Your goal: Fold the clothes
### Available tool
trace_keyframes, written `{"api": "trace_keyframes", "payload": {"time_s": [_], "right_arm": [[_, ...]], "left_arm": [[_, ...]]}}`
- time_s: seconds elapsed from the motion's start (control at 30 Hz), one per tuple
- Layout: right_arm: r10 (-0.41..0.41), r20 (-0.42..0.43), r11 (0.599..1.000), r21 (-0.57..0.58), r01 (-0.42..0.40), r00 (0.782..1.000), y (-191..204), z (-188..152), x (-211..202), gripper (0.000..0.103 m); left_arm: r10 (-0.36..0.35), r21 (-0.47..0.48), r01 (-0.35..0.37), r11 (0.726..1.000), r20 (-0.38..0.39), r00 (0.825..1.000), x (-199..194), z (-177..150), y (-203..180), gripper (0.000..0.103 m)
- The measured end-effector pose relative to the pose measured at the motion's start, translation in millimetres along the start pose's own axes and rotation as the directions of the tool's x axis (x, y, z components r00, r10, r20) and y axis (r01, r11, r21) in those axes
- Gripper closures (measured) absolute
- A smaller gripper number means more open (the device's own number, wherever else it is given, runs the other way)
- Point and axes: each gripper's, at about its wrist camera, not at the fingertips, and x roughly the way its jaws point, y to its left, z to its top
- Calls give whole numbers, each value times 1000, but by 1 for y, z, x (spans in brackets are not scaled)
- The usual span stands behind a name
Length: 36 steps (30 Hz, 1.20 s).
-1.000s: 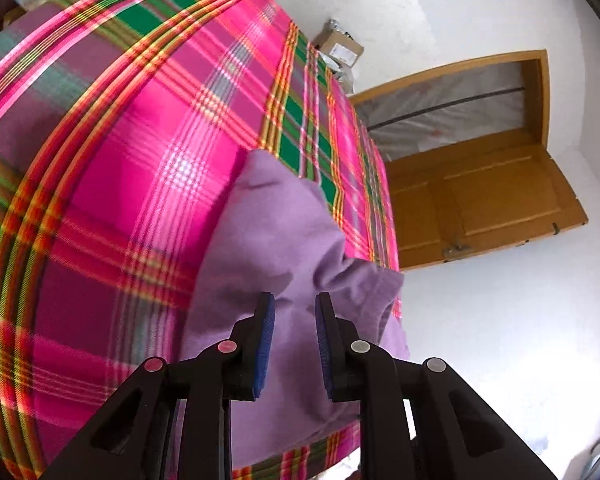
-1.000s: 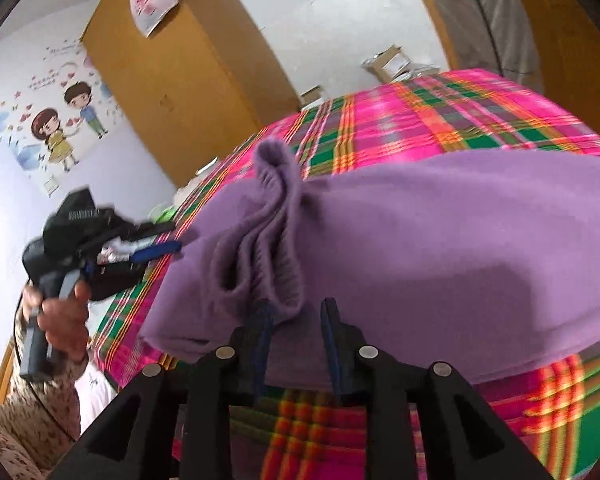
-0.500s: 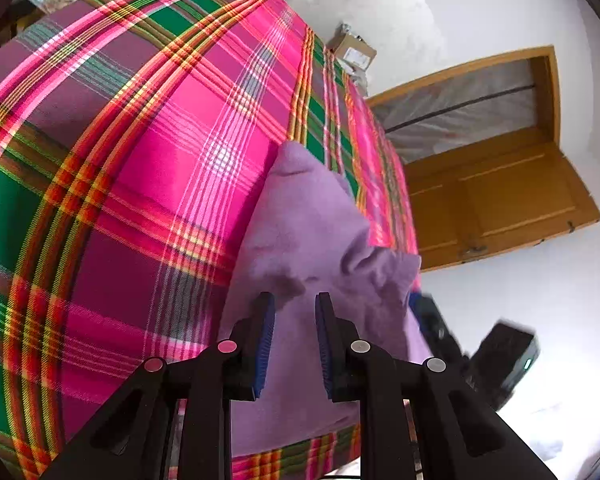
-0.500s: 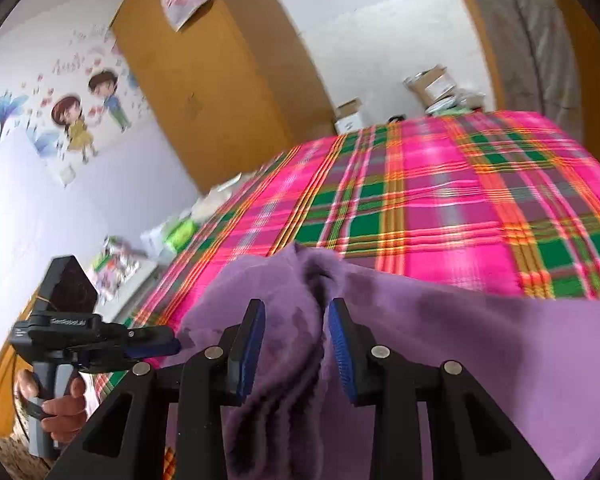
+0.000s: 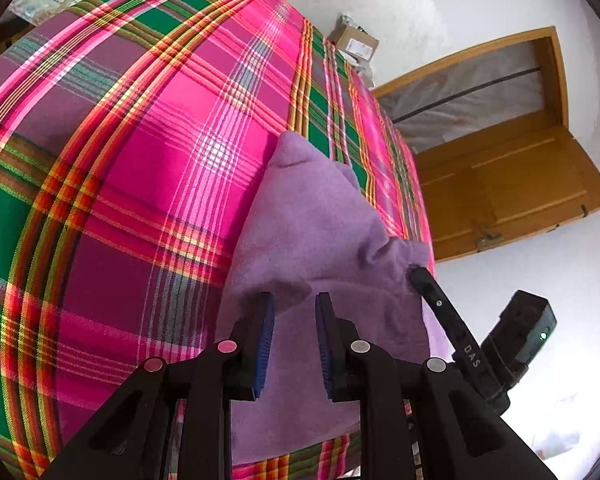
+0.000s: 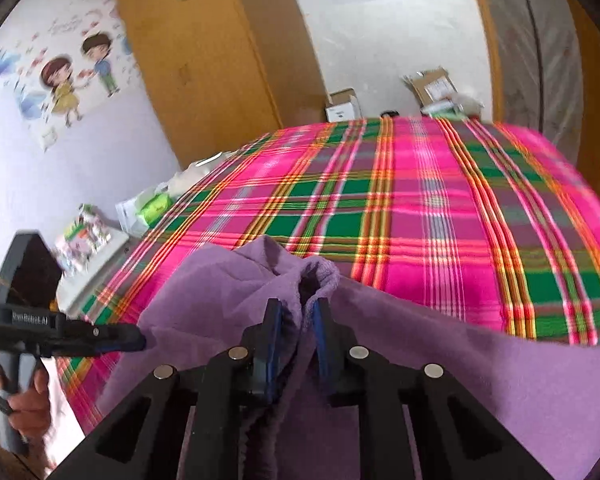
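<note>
A purple garment (image 5: 312, 220) lies bunched on a pink and green plaid bedspread (image 5: 140, 160), near its edge. My left gripper (image 5: 294, 308) hovers over the garment's near fold, its blue pads a narrow gap apart with nothing pinched between them. In the right wrist view the garment (image 6: 460, 360) spreads to the right, and my right gripper (image 6: 298, 308) is shut on a gathered ridge of it. That same right gripper (image 5: 420, 276) shows in the left wrist view at the garment's right corner. The left gripper (image 6: 140, 338) points at the garment's left edge.
The plaid bedspread (image 6: 420, 208) stretches away beyond the garment. Cardboard boxes (image 6: 342, 106) sit on the floor past the bed. A wooden wardrobe (image 6: 220, 60) stands at the back and a wooden door (image 5: 500, 188) to the side. A person's hand (image 6: 28, 396) holds the left gripper's handle.
The right gripper's fingers spread half a second ago and have now closed on the gathered purple fabric. The right gripper has come into the left wrist view. The left gripper's gap is unchanged.
</note>
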Motion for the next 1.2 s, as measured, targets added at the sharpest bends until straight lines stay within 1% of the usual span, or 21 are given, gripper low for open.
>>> {"api": "trace_keyframes", "payload": {"time_s": [0.03, 0.13, 0.2, 0.27, 0.4, 0.43, 0.6, 0.67, 0.7, 0.73, 0.77, 0.83, 0.93, 1.07, 1.13, 1.2], "right_arm": [[-12, -6, 1000, -17, 12, 1000, 3, 0, 1, 85], [-11, -88, 1000, -7, 11, 996, 2, -1, 15, 81], [-14, -87, 1000, 7, 15, 996, -2, -4, 15, 86], [-1, -54, 1000, 13, 2, 999, -4, -3, 7, 94], [-13, -5, 998, 62, 13, 1000, -15, 5, -6, 95], [-20, -7, 997, 80, 21, 1000, -19, 4, -6, 95], [-61, -83, 991, 116, 70, 995, -28, -11, 14, 91], [-26, -79, 986, 165, 38, 997, -35, -12, 8, 89], [10, -70, 978, 209, 5, 997, -41, -13, 2, 89], [48, -59, 966, 257, -32, 997, -47, -15, -4, 82], [86, -46, 950, 304, -68, 995, -53, -16, -10, 67], [152, -54, 921, 371, -121, 987, -60, -27, -12, 55], [249, -63, 864, 465, -192, 966, -69, -45, -14, 55], [250, -73, 865, 465, -189, 966, -61, -50, -7, 52], [271, -85, 867, 455, -205, 959, -52, -48, -2, 53], [273, -107, 882, 424, -204, 956, -42, -47, 1, 60]], "left_arm": [[0, -1, 0, 1000, -1, 1000, 0, 0, 1, 83], [2, -8, -2, 1000, -3, 1000, 1, 0, 2, 83], [-1, -4, 1, 1000, -4, 1000, 1, 0, 2, 83], [-1, 1, 1, 1000, -8, 1000, 1, -1, 3, 83], [-5, -1, 5, 1000, -14, 1000, 1, -2, 5, 83], [-6, 1, 6, 1000, -17, 1000, 1, -3, 6, 83], [-1, 7, 2, 1000, -22, 1000, 3, -3, 5, 83], [3, 11, -3, 1000, -22, 1000, 3, -4, 4, 83], [3, 12, -3, 1000, -21, 1000, 3, -3, 3, 83], [2, 14, -2, 1000, -20, 1000, 3, -3, 1, 83], [1, 13, 0, 1000, -19, 1000, 3, -3, 1, 83], [-4, 11, 4, 1000, -19, 1000, 2, -5, 2, 83], [-4, 10, 4, 1000, -25, 1000, 3, -7, 5, 83], [-4, 14, 4, 1000, -30, 1000, 2, -10, 4, 83], [-2, 14, 2, 1000, -30, 1000, 1, -11, 4, 83], [-6, 13, 6, 1000, -31, 1000, 0, -12, 3, 83]]}}
